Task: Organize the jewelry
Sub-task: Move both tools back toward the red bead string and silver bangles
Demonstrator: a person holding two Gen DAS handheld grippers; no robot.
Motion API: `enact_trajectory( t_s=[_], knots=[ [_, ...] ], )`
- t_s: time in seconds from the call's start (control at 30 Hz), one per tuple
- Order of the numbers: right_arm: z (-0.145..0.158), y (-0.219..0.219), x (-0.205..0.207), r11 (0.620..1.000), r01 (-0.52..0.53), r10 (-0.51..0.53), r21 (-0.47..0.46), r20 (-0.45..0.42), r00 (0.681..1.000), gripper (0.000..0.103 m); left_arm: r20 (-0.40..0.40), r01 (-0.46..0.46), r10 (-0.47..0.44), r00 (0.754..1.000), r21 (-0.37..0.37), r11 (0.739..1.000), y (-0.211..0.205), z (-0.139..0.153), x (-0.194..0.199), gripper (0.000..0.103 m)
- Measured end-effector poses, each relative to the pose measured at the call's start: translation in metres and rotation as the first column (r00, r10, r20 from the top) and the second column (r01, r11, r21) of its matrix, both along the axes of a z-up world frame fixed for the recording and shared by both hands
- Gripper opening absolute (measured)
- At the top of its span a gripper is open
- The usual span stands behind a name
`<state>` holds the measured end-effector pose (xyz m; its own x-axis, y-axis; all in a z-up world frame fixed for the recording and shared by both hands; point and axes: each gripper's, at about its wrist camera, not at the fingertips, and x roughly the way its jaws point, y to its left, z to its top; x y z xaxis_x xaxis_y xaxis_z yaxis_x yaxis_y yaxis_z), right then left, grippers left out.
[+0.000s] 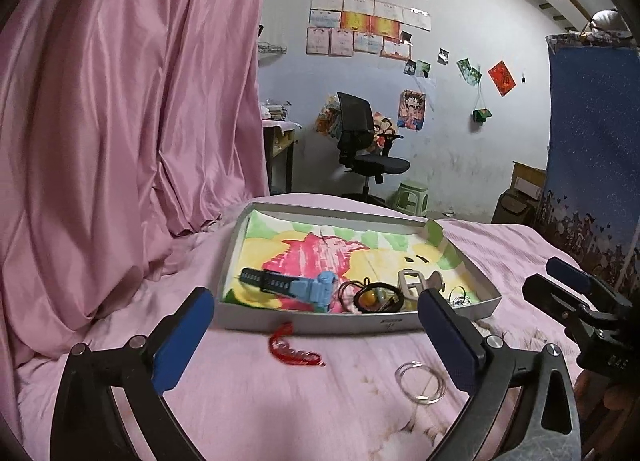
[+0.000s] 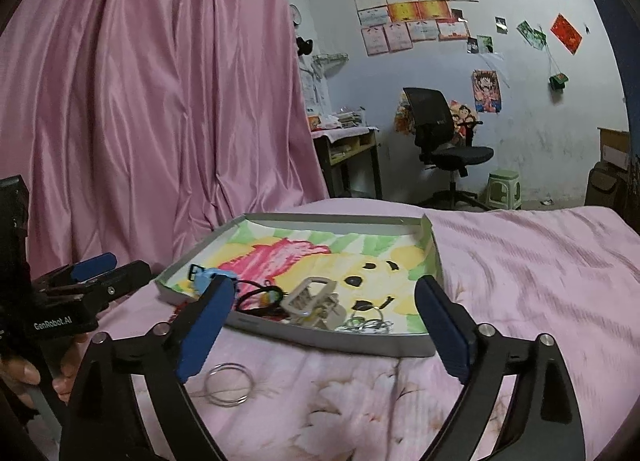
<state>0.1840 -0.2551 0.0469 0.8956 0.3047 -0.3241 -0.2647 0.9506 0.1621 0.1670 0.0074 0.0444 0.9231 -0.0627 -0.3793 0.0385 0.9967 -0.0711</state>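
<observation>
A shallow grey box [image 1: 304, 323] with a colourful drawing inside lies on the pink bed [image 1: 280, 401]. It holds a blue watch [image 1: 296, 288], black hair ties [image 1: 372, 293], a beige clip [image 1: 412, 283] and small rings [image 1: 458, 299]. A red beaded piece [image 1: 294, 351] and thin silver bangles [image 1: 420, 383] lie on the sheet in front of the box. My left gripper [image 1: 316, 337] is open and empty above the red piece. My right gripper [image 2: 324, 331] is open and empty at the box's near edge [image 2: 320, 341]; the bangles [image 2: 228, 383] lie by its left finger.
A pink curtain [image 1: 120, 121] hangs at the left. Beyond the bed stand a black office chair [image 1: 360, 141], a green stool [image 1: 414, 197] and a desk [image 1: 280, 141]. A blue patterned cloth [image 1: 592, 161] hangs at the right.
</observation>
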Motion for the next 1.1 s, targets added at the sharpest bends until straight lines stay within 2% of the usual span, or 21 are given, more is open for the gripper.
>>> enact_trajectory(
  t_s=[0.23, 0.4, 0.77, 1.03, 1.1],
  knots=[
    [0.004, 0.018, -0.022, 0.999, -0.025, 0.025, -0.041, 0.002, 1.0, 0.091, 0.006, -0.008, 0.008, 1.0, -0.003, 1.0, 0.023, -0.003, -0.015, 0.102],
    [0.001, 0.029, -0.029, 0.997, -0.041, 0.041, -0.064, -0.01, 0.999, 0.091, -0.018, -0.004, 0.004, 1.0, -0.001, 1.0, 0.04, -0.009, -0.016, 0.102],
    [-0.014, 0.045, -0.027, 0.99, -0.094, 0.087, -0.108, -0.071, 0.994, 0.091, -0.146, 0.056, -0.06, 0.987, -0.031, 0.998, 0.048, -0.026, 0.009, 0.102],
    [-0.033, 0.051, -0.011, 0.984, -0.14, 0.119, -0.112, -0.18, 0.977, 0.091, -0.263, 0.092, -0.109, 0.959, -0.077, 0.993, 0.048, -0.042, 0.033, 0.102],
    [-0.039, 0.052, -0.007, 0.982, -0.154, 0.128, -0.111, -0.212, 0.969, 0.091, -0.278, 0.107, -0.128, 0.952, -0.088, 0.99, 0.048, -0.045, 0.037, 0.099]
  ],
)
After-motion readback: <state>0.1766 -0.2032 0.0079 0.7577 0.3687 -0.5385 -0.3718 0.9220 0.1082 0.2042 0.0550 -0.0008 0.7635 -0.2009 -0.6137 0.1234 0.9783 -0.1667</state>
